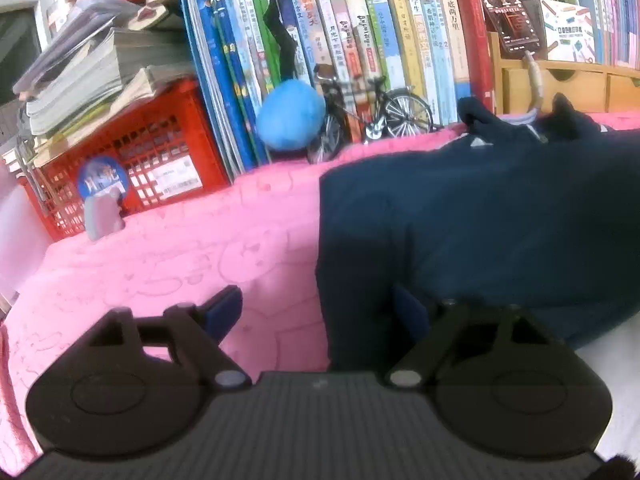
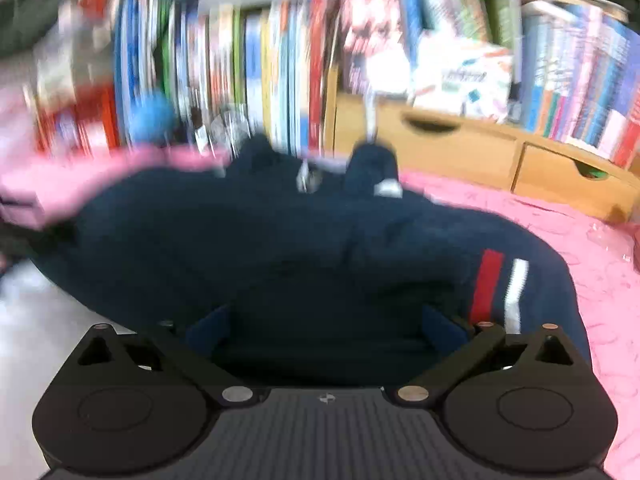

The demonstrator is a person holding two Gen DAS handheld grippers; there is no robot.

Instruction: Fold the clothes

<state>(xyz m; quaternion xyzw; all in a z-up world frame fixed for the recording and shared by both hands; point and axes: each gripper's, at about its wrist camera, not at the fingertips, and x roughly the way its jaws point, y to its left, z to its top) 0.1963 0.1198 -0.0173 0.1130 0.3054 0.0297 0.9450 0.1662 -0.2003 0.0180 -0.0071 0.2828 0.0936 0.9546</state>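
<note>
Seen from the left wrist, the navy garment (image 1: pixel 480 216) lies spread on a pink quilt (image 1: pixel 180 256), its straight left edge running toward the camera; the left gripper (image 1: pixel 320 312) stands wide open, straddling that edge, one finger over quilt, the other over cloth, nothing pinched. Fabric looks thick, soft, matte, probably knit: judged light, limp, non-slippery, best taken at an edge or corner. From the right wrist, blurred, the garment (image 2: pixel 300 248) shows red and white stripes (image 2: pixel 500 292); the right gripper (image 2: pixel 326 328) hangs open over the near hem, apparently unclamped.
</note>
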